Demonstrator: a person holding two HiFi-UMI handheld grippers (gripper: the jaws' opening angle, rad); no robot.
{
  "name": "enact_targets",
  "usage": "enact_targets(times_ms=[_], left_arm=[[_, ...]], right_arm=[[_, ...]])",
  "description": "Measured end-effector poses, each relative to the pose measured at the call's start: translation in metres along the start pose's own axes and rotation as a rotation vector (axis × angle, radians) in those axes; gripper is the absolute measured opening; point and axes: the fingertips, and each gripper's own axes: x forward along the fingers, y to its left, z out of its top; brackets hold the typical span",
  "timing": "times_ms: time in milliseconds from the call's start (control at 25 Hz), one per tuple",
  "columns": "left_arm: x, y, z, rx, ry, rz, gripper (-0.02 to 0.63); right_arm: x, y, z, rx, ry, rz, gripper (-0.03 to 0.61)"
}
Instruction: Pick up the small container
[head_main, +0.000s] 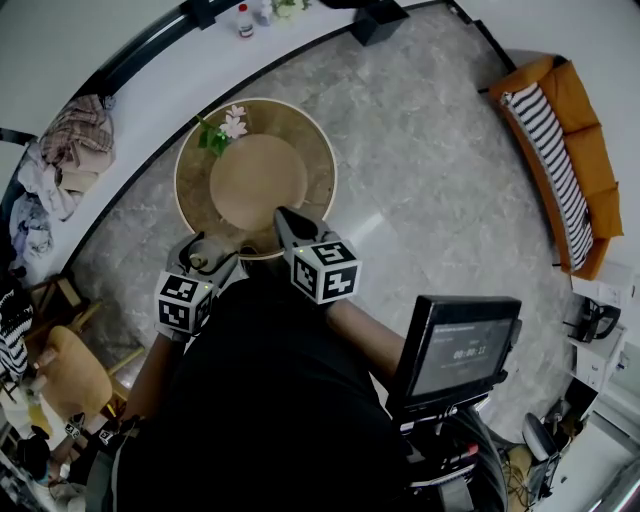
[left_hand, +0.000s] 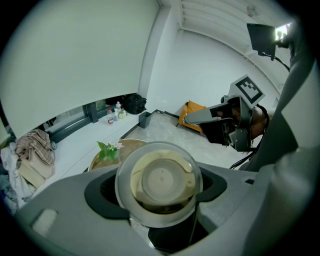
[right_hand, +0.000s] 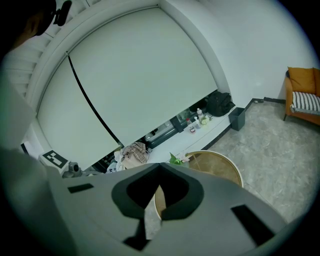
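Observation:
The small container (left_hand: 160, 182) is a clear round tub with a pale lid, seen end-on in the left gripper view. My left gripper (left_hand: 159, 192) is shut on it, held in the air short of the round wooden table (left_hand: 131, 145). In the head view the left gripper (head_main: 205, 258) hovers at the table's near rim (head_main: 325, 200), and the container is mostly hidden between its jaws. My right gripper (head_main: 285, 222) is beside it over the same rim. In the right gripper view its jaws (right_hand: 159, 192) are closed together with nothing between them.
A small plant with a pale flower (head_main: 222, 128) stands on the table's far left. Behind it runs a white ledge with bottles (head_main: 243, 20), a clothes pile (head_main: 75, 135) and a dark bin (head_main: 378, 20). An orange sofa (head_main: 560, 150) is at right, a monitor (head_main: 455, 345) at my right side.

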Motion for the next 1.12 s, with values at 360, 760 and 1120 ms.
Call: enact_targets(times_ms=[360,760,1120], left_arm=[[0.000,0.000,0.001,-0.001,-0.006,0.006,0.341],[-0.003,-0.009,-0.002,0.005,-0.004,0.005,0.341],[-0.005,-0.007,-0.004,0.004,0.000,0.008,0.341]], right_arm=[[-0.003,0.005,0.002,-0.030,-0.012,0.023,-0.005],[-0.010,0.010,0.000,-0.053,-0.016,0.046,-0.005],[-0.009,0.014,0.000,-0.059,-0.018,0.047,-0.005]])
